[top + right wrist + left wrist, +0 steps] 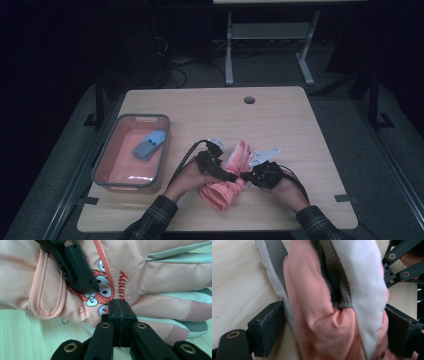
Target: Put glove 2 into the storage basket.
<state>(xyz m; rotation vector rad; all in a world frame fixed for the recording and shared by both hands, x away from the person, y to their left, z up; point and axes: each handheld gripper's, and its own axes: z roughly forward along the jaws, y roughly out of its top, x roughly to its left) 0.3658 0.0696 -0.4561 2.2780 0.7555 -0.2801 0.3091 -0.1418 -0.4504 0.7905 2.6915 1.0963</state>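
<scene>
Item: pink glove (231,176), near edge of table (280,125), right of the tray (131,151) holding a blue glove (149,144); my left gripper (223,172) stands wide, the glove's bulk between its pads without a firm squeeze, and my right gripper (119,311) is shut tight against the fabric. To do this well I'd close left squarely across the thick middle before lifting. Whether right actually pinches cloth I can't tell; the glove's underside is hidden.

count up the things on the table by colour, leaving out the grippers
Pink: 2 – the pink padded winter glove between the two grippers, and the pink plastic bin with a grey rim at the table's left.
Blue: 1 – the small blue glove lying inside that bin.
Total: 3
</scene>
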